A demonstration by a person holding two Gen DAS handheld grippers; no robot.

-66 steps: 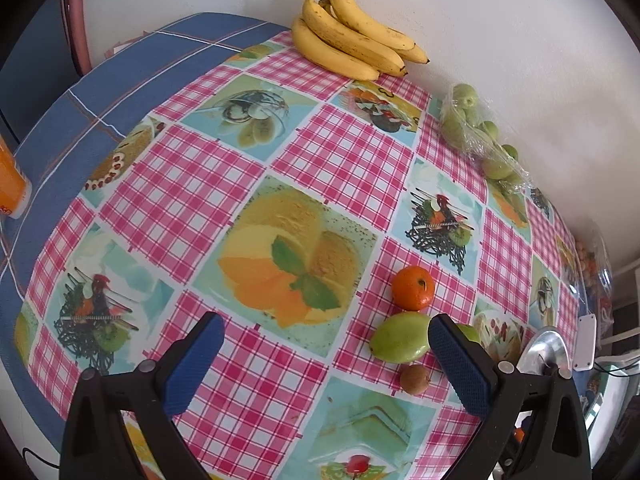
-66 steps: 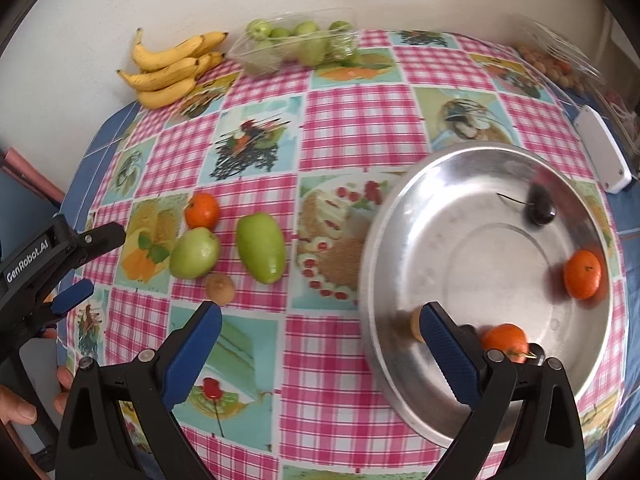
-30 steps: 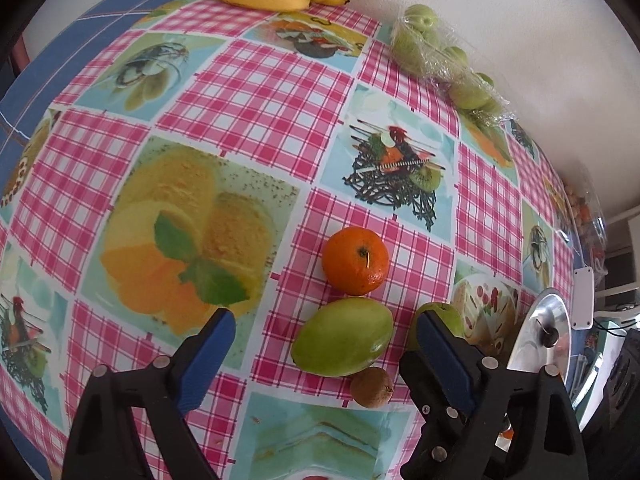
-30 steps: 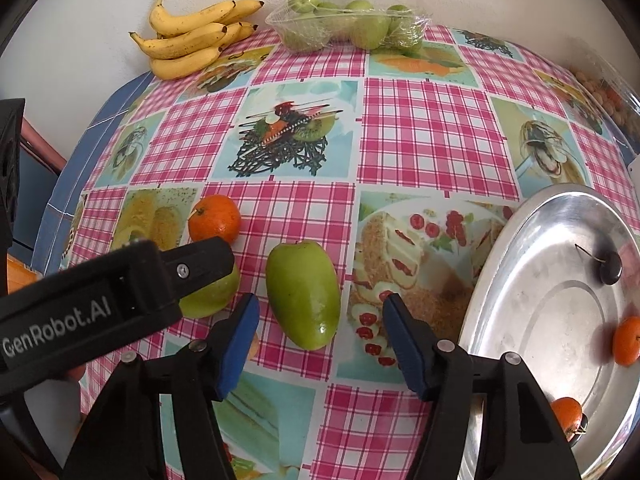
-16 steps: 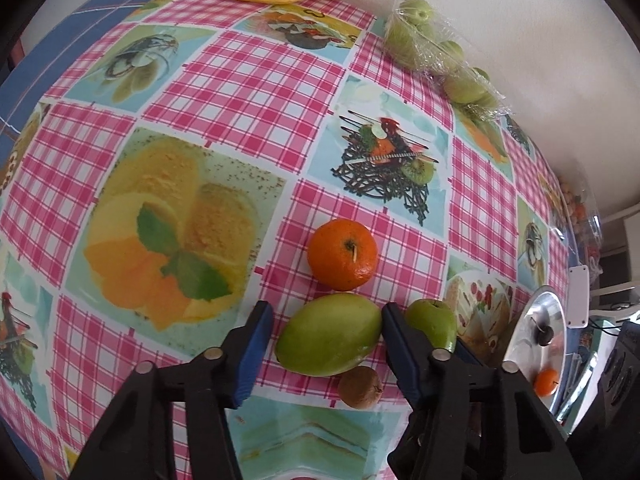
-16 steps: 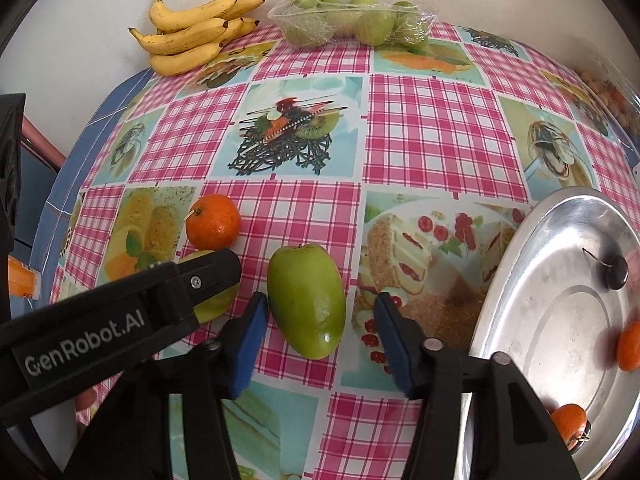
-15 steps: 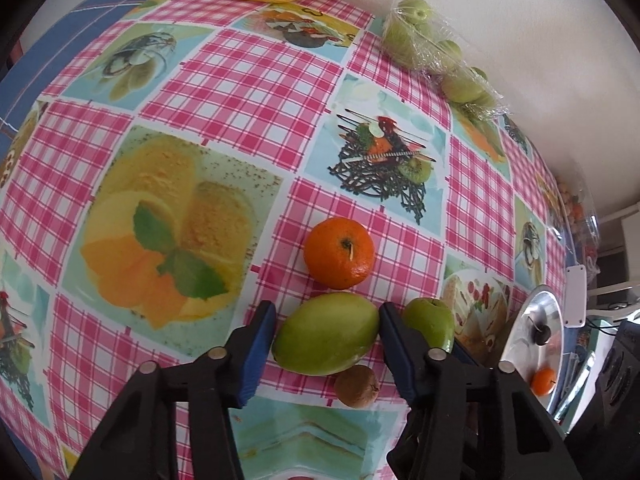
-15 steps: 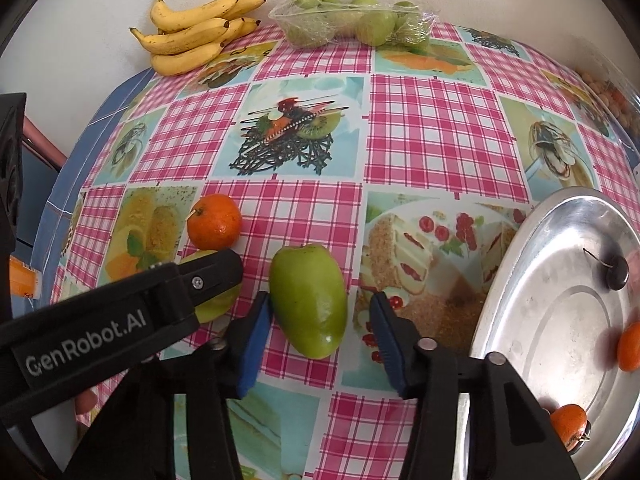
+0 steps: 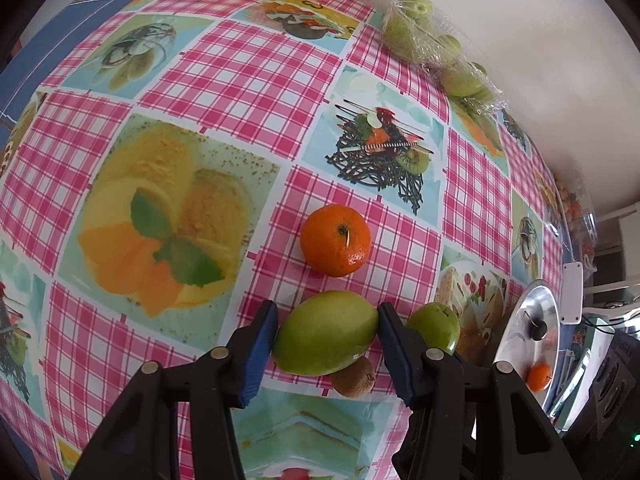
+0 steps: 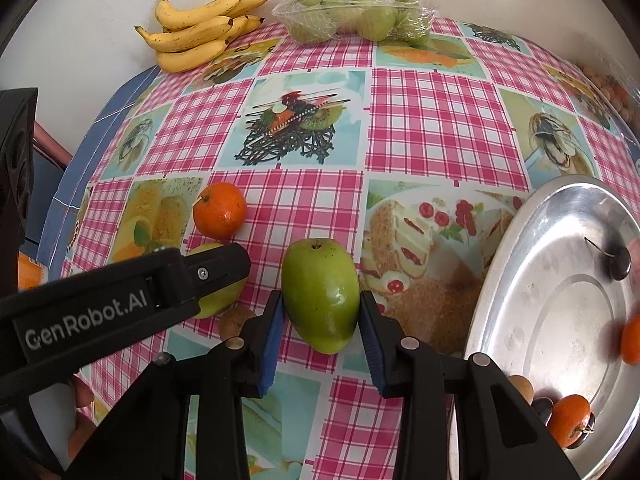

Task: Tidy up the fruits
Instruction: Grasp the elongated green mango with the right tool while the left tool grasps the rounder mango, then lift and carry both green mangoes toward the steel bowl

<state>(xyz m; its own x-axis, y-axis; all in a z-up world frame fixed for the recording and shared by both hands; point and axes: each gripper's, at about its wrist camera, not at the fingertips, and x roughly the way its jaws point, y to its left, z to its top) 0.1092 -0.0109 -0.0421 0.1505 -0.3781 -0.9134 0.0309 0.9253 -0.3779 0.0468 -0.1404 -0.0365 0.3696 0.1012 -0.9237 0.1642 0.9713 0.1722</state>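
On the checked tablecloth lie two green fruits side by side. In the left wrist view my left gripper (image 9: 326, 340) is shut on the green mango (image 9: 326, 332), a blue pad against each end. A mandarin (image 9: 336, 240) lies just beyond it and a kiwi (image 9: 354, 376) just below it. In the right wrist view my right gripper (image 10: 322, 320) is closing on the green pear-shaped fruit (image 10: 320, 292), which sits between its pads with both touching it. The left tool's black housing (image 10: 100, 312) covers most of the mango there.
A steel bowl (image 10: 560, 320) at the right holds mandarins (image 10: 570, 420) and a dark fruit (image 10: 618, 264). Bananas (image 10: 200, 28) and a wrapped pack of green fruits (image 10: 360, 12) lie by the back wall. A white device (image 9: 572, 292) sits beyond the bowl.
Both grippers came down close to the green fruits, then their jaws narrowed from wide open until the pads met the fruit. The fruits have not shifted.
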